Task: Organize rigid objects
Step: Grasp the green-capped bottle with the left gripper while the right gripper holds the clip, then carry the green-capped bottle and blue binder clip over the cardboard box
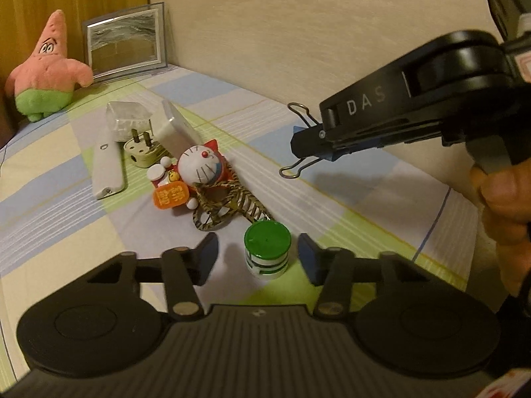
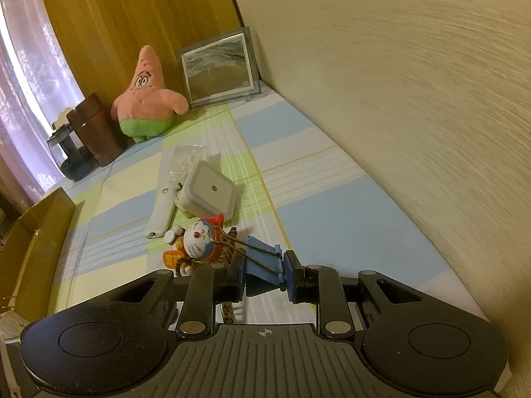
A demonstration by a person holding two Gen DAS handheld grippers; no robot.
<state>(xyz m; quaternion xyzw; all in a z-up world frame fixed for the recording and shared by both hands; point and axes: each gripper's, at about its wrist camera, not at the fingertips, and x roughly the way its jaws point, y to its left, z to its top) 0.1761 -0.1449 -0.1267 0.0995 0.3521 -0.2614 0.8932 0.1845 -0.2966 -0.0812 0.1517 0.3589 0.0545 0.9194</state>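
My right gripper (image 2: 264, 273) is shut on a blue binder clip (image 2: 262, 262) with wire handles and holds it above the bed; it also shows in the left wrist view (image 1: 307, 142), up at the right. My left gripper (image 1: 257, 255) is open, its fingers either side of a small green-lidded jar (image 1: 267, 252) standing on the checked sheet. Beyond lie a Doraemon figure (image 1: 199, 167), a tiger-striped hair clip (image 1: 222, 209), a plug adapter (image 1: 142, 152), a white square charger (image 1: 176, 126), a white remote-like bar (image 1: 106, 165) and a clear plastic box (image 1: 127, 116).
A pink starfish plush (image 1: 46, 69) and a framed picture (image 1: 124, 41) lean at the far end against the wall. In the right wrist view, a brown box (image 2: 96, 129) and a cardboard box (image 2: 36, 248) stand at the left edge of the bed.
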